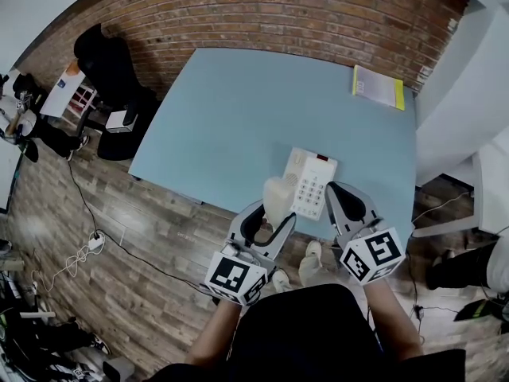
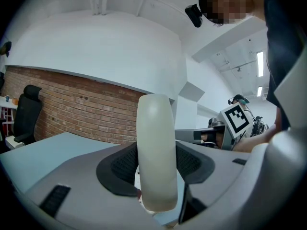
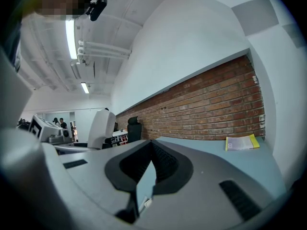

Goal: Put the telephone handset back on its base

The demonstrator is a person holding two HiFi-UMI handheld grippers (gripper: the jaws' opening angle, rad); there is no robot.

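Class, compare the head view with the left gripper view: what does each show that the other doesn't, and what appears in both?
Only the head view shows the telephone base with its keypad, the yellow booklet at the far corner of the blue table, and the wooden floor. Only the left gripper view shows the ceiling lights and the left gripper with its pads pressed against both sides of the handset. Both show that handset, the table and the brick wall.
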